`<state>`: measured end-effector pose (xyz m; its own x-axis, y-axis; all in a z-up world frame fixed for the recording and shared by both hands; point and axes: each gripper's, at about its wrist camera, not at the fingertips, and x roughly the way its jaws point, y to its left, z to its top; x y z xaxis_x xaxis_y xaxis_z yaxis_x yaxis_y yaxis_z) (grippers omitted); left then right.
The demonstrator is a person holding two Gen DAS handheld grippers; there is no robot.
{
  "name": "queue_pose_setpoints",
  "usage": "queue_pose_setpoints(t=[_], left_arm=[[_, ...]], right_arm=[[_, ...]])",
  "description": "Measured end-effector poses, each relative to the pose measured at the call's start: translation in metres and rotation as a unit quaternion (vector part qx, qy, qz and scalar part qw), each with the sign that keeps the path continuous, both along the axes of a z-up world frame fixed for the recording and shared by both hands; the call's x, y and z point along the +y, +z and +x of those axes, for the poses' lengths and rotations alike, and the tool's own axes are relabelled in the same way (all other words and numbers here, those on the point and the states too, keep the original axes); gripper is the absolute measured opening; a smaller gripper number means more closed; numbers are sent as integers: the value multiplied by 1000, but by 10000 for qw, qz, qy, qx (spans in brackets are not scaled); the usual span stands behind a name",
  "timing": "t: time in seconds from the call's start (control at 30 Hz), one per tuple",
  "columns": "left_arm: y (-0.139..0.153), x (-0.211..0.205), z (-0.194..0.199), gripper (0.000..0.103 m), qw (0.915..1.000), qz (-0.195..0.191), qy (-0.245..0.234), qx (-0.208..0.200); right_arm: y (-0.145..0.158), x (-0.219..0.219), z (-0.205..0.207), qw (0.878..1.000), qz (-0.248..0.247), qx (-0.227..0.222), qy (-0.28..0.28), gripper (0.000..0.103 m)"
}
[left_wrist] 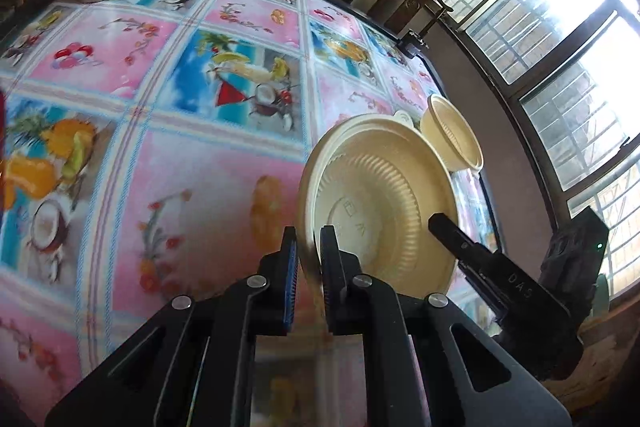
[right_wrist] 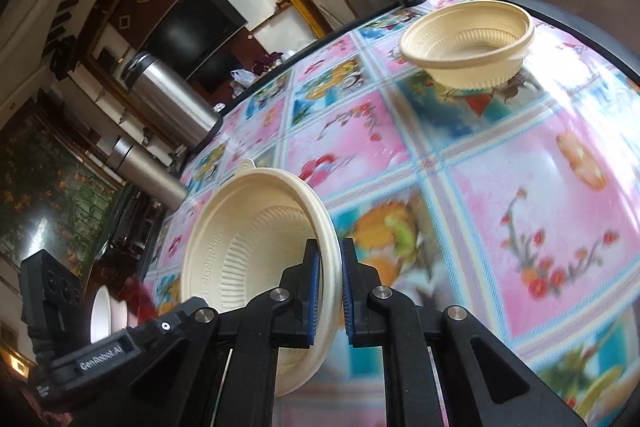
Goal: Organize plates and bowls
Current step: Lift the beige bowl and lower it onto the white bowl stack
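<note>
Over at the far left, a red shape and a pale dish (right_wrist: 100,311) behind the other tool are too blurred and cut off to name, and two steel canisters (right_wrist: 176,99) stand at the table's far edge. The left gripper (left_wrist: 308,255) is clamped on the near rim of a cream ridged bowl (left_wrist: 384,203), the rim running edge-on between the blue pads so the bowl stands tipped on its side, its hollow facing right; the lower rim is hidden behind the fingers, and whether it touches the tablecloth (left_wrist: 180,187) cannot be told. The tool comes in low from below, fingers pointing across the table. Just beyond that bowl sits a second bowl (left_wrist: 452,135), also seen tilted. Further right, the right gripper (right_wrist: 330,275) grips the same sort of rim, its cream bowl (right_wrist: 256,251) likewise tipped, opening toward the left, its bottom edge lost behind the black fingers. Up at the far right corner a stack of bowls (right_wrist: 468,43) rests upright on the cloth, well apart from both tools.
</note>
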<state>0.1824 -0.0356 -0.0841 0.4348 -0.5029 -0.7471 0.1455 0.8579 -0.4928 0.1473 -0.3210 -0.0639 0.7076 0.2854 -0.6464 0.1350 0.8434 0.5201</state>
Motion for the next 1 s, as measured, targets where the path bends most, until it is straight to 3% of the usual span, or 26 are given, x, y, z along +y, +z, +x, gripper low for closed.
queue_pose_setpoints(t=[0.13, 0.3, 0.57, 0.8, 1.0], left_arm=[[-4, 23, -30, 9, 9998, 142, 118, 42], [21, 63, -76, 10, 9975, 480, 383, -335], [74, 164, -125, 10, 9818, 807, 1396, -1002], [90, 234, -113, 11, 9643, 1112, 2106, -1155], [63, 256, -80, 12, 9606, 1380, 2279, -798]], right_arm=[[0, 26, -25, 9997, 81, -49, 221, 10], [11, 70, -44, 9970, 224, -59, 743, 10], [60, 193, -40, 9828, -27, -552, 1765, 10], [78, 290, -16, 9718, -387, -873, 2157, 11], [65, 333, -4, 9685, -911, -1066, 2060, 12]])
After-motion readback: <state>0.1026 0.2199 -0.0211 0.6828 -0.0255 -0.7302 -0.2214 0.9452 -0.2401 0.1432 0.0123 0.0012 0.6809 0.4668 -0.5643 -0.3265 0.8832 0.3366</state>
